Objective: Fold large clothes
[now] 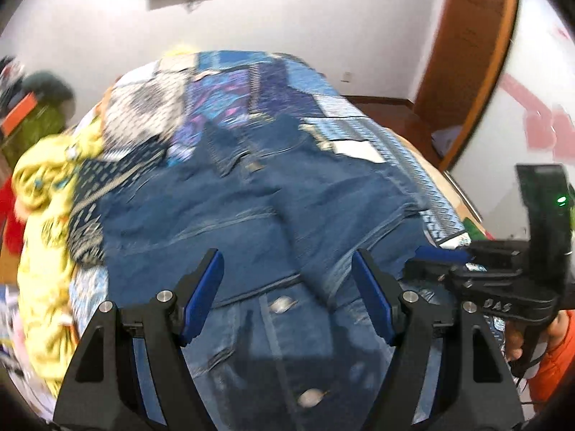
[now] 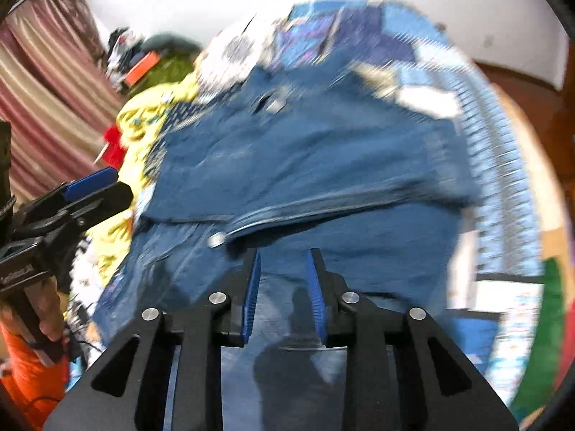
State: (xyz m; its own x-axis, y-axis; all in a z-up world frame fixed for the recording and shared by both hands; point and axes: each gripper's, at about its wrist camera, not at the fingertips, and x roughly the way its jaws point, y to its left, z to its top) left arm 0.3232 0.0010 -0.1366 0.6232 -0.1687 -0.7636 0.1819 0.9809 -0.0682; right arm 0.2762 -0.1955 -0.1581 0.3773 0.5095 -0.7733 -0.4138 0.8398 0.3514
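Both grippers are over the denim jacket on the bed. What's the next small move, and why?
Probably lower the left gripper onto the near edge of the denim jacket and close. Its fingers are wide open with no cloth between them. The right gripper is narrower, also open, with nothing between its pads, so neither has a grip for a fold yet.

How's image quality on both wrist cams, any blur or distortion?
Left wrist: denim jacket and patterned bedspread moderately motion-smeared, left gripper sharp, strong fisheye bending of the door frame. Right wrist: heavier smear over the jacket and bedspread, right gripper sharp, its shadow falling on the denim just below; even indoor light, no glare.
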